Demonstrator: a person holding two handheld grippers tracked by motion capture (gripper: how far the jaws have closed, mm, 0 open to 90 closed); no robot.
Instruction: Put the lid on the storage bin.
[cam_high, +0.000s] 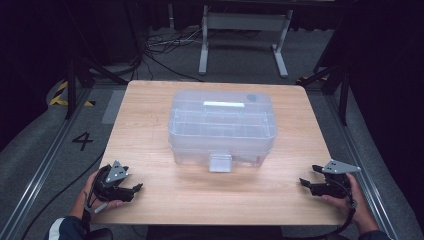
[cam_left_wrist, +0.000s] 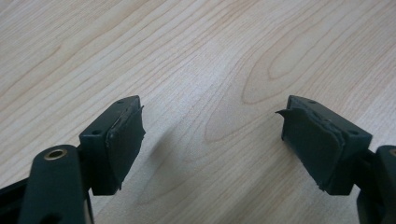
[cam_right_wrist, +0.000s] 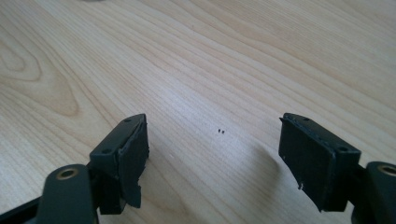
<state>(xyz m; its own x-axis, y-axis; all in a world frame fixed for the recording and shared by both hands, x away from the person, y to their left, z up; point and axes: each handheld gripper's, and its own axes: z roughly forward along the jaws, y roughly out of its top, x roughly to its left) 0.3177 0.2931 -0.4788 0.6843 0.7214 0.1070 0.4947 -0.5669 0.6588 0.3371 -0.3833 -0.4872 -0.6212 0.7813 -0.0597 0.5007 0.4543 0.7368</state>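
A clear plastic storage box (cam_high: 222, 127) with a closed lid and a front latch (cam_high: 220, 163) stands in the middle of the wooden table (cam_high: 160, 195). My left gripper (cam_high: 137, 188) rests near the front left corner, held in a hand, open and empty. My right gripper (cam_high: 307, 182) rests near the front right corner, also open and empty. In the left gripper view the left gripper (cam_left_wrist: 212, 140) shows its jaws wide apart over bare wood. In the right gripper view the right gripper (cam_right_wrist: 214, 154) has its jaws spread the same way over bare wood.
The table's front edge lies just below both hands. Behind the table stand a grey metal frame (cam_high: 245, 35), loose cables (cam_high: 165, 45) on the floor, and black stands (cam_high: 75, 75) at both sides. A "4" (cam_high: 82, 140) is marked on the floor at left.
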